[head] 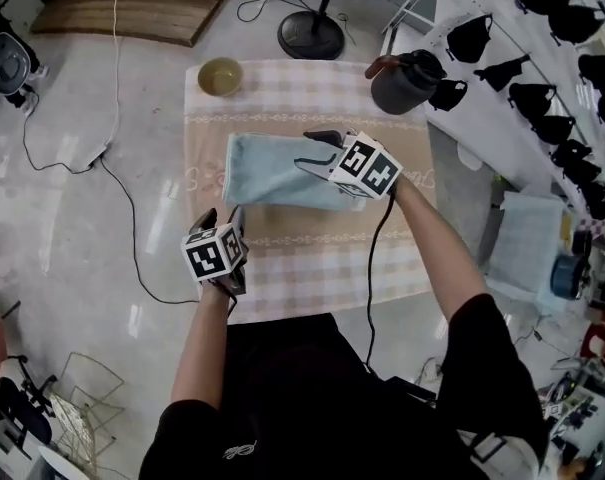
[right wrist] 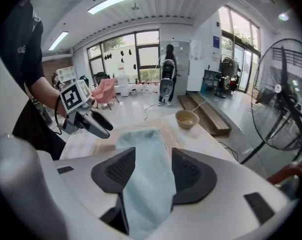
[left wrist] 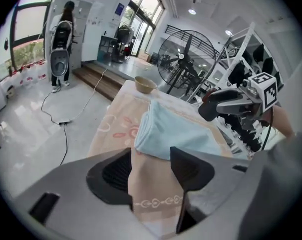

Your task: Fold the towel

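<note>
The table (head: 312, 273), covered in a pale checked cloth, fills the middle of the head view. Its left edge drops to bare floor (head: 92, 228), where a thin cable (head: 132, 218) loops close to the table. On the right, the table edge runs beside a white rack (head: 502, 128) hung with dark items, so there is less room there. A small bowl (head: 220, 76) stands at the table's upper left corner and a dark kettle (head: 407, 81) at its upper right. Beyond the far edge is the round base of a fan (head: 311, 35). The near strip of cloth, towards the bottom of the frame, is bare.

The light blue towel (head: 267, 173) lies folded in the centre of the table, well apart from the bowl and the kettle.

The left gripper (head: 234, 218) is near the towel's lower left corner, just below it in the frame, and points towards it. In the left gripper view (left wrist: 151, 169) its jaws stand wide apart and released. Only the checked cloth shows between them, with the towel (left wrist: 175, 131) just beyond the tips.

The right gripper (head: 317, 151) is over the towel's right end, with its jaws pointing to the left of the frame. In the right gripper view (right wrist: 148, 171) its jaws are also spread. The towel (right wrist: 146, 184) fills the gap between them and runs on towards the bowl, but the pads do not appear to be clamped on it.
</note>
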`<action>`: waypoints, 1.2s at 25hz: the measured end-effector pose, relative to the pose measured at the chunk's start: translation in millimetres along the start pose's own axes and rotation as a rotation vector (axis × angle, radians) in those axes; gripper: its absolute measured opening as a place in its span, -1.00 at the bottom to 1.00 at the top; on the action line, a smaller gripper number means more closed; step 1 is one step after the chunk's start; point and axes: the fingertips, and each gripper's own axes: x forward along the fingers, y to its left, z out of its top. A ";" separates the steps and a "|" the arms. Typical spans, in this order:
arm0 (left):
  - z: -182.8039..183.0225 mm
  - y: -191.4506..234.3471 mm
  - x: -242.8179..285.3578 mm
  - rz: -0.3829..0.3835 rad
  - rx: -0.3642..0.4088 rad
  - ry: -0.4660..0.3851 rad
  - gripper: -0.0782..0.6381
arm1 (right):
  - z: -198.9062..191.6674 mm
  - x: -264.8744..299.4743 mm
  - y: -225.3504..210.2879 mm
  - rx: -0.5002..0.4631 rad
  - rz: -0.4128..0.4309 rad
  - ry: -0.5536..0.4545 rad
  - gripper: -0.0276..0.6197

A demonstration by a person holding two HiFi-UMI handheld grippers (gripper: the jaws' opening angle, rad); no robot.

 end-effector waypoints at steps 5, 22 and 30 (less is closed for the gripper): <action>-5.3 -1.4 15.4 0.017 -0.192 -0.036 -0.15 | 9.4 49.1 -8.4 -0.089 0.134 0.086 -0.27; 1.0 22.3 55.3 0.079 -0.343 -0.009 -0.15 | 14.0 187.0 -16.2 -0.188 0.384 0.280 -0.27; -4.7 27.6 60.2 0.131 -0.275 0.025 -0.20 | 4.9 202.0 -10.7 -0.203 0.450 0.329 -0.27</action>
